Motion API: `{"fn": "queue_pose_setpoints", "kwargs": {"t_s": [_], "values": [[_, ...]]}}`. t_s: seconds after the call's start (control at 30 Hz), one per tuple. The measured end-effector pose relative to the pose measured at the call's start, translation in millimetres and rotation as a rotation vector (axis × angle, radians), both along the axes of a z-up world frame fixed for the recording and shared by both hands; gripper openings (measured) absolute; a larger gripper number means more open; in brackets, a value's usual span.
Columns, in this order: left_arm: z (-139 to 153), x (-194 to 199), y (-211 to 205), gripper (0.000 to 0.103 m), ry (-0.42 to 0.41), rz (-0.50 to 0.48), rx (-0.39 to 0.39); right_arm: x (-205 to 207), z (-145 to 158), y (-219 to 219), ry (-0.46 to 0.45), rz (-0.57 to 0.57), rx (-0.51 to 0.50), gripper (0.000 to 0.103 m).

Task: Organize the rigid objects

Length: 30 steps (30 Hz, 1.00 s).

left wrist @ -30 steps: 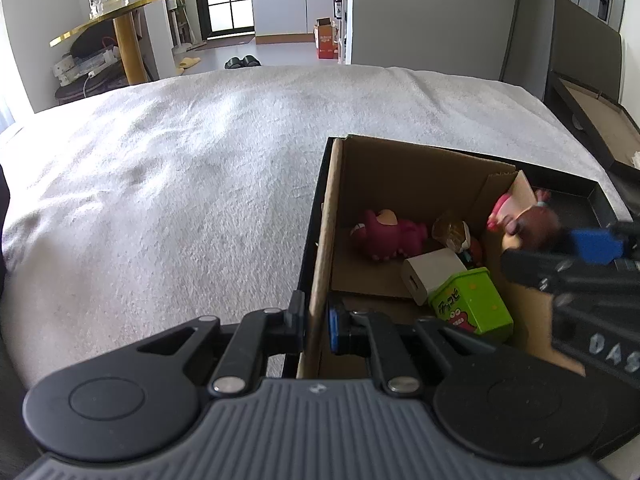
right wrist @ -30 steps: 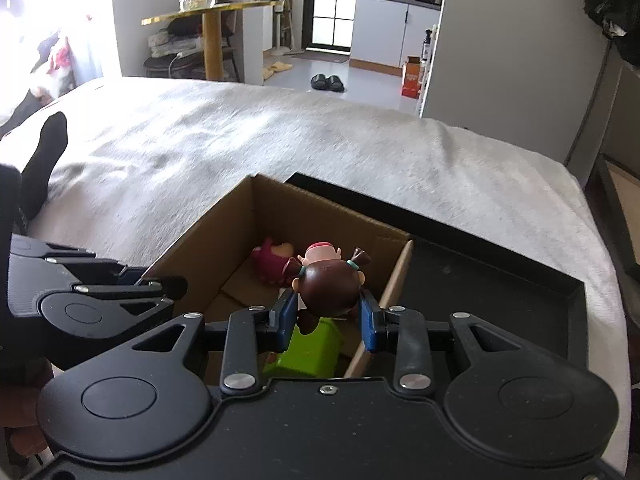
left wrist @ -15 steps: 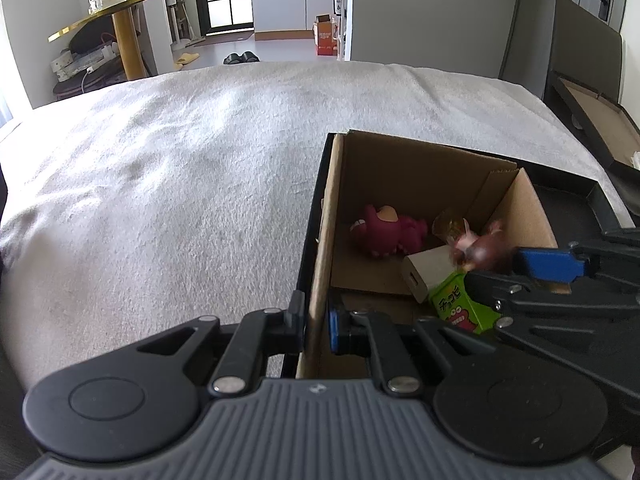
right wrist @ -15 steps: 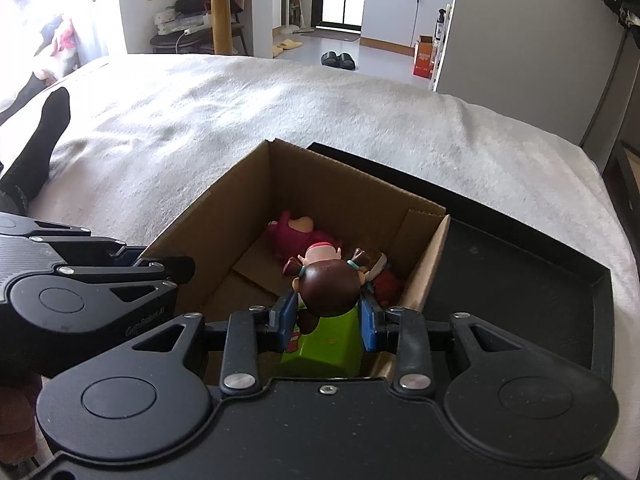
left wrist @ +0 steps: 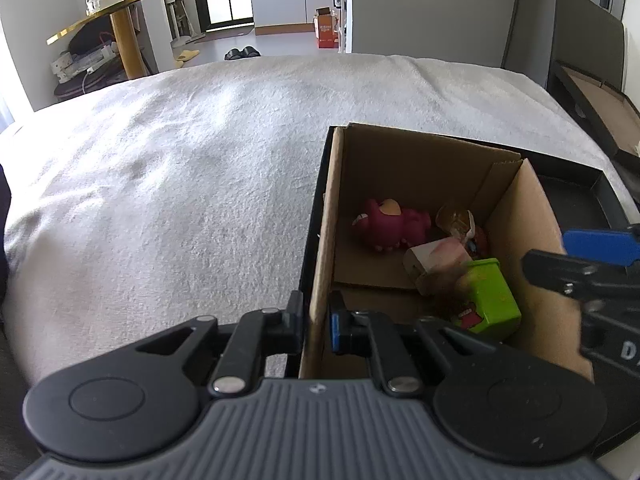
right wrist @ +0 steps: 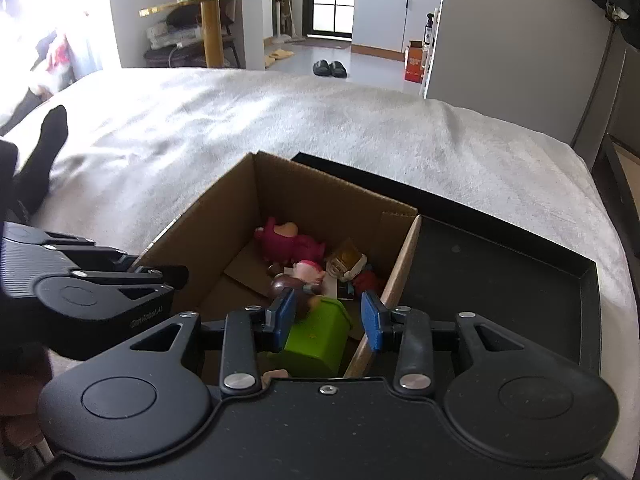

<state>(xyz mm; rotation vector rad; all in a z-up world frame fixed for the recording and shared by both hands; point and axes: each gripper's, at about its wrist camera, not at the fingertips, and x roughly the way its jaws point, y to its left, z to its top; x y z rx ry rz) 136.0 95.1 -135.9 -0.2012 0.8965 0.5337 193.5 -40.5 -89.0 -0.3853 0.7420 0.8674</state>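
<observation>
Twice looked, once per wrist camera. Found the left gripper (left wrist: 315, 314) at 6 o'clock in its own view, closed across the left wall of the cardboard box (left wrist: 420, 168), one pad against each face. Noted its jaws just easing apart slightly, with that wall between them. Could not make out any clear gap at the pads.

Found the right gripper (right wrist: 328, 316) at 6 o'clock in the right wrist view, hanging above the near end of the box, jaws just spreading and wide, pinching nothing. Spotted the brown-haired doll figure (right wrist: 294, 282) just past the left pad, toward 11 o'clock from it, blurred, free of both pads and inside the box. Could not tell whether resting or falling.

Saw a green toy bin (right wrist: 320, 336) directly under the spread jaws, and a magenta bear figure (right wrist: 286, 242) further in at 12 o'clock from the doll. Placed the box in the left part of a black tray (right wrist: 500, 280), the tray's bare floor stretching to 3 o'clock. Set all of it on a white blanket (left wrist: 180, 180).
</observation>
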Motion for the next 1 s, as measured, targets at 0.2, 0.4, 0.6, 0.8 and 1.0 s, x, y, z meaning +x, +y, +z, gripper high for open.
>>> {"fn": "queue_pose_setpoints", "kwargs": {"t_s": [0.2,0.4,0.6,0.8,1.0], "values": [[10.0,4.3,-0.7,0.043,0.05,-0.005,-0.009,0.9,11.5,-15.4,0.003,-0.021,0.035,0.037],[29.8,8.5,-14.9,0.067,0.055,-0.038,0.017,8.4,24.8,-46.0,0.058,-0.076,0.098,0.037],[44.5,10.1,-30.0,0.071,0.067,-0.093,0.015,20.5,29.4,-76.0,0.118,-0.156,0.148,0.048],[62.6,9.5,-40.8,0.074,0.046,-0.128,-0.023,26.8,35.1,-100.2,0.145,-0.222,0.192,0.062],[77.5,7.3,-56.4,0.078,0.025,-0.181,-0.029,27.1,44.4,-122.2,0.154,-0.286,0.218,0.076]]}}
